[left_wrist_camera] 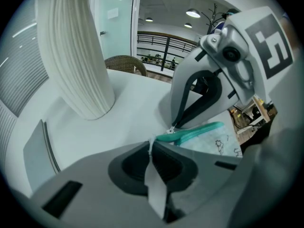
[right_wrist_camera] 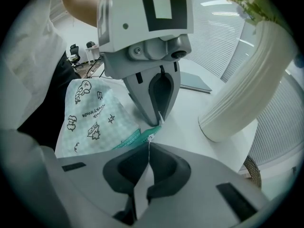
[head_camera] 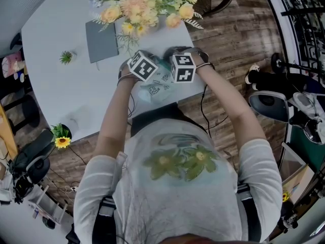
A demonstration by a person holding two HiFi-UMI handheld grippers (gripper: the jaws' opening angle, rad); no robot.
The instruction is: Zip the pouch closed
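The right gripper (right_wrist_camera: 148,144) was clenched, its jaw tips pinching the zipper pull (right_wrist_camera: 150,137). The left gripper (left_wrist_camera: 151,144), directly opposite and nearly touching it, was clamped on the end of the pouch (right_wrist_camera: 92,122) beside the teal zip. The pouch lay at the near edge of the table (head_camera: 51,34), in front of the vase (right_wrist_camera: 237,89). The step in hand appeared to be the zipping stroke. The next move probably required the left grip to anchor the fabric while the right drew the pull along the zip, in line with the teeth.

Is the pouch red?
No, the pouch is pale green with little black drawings and a teal zipper.
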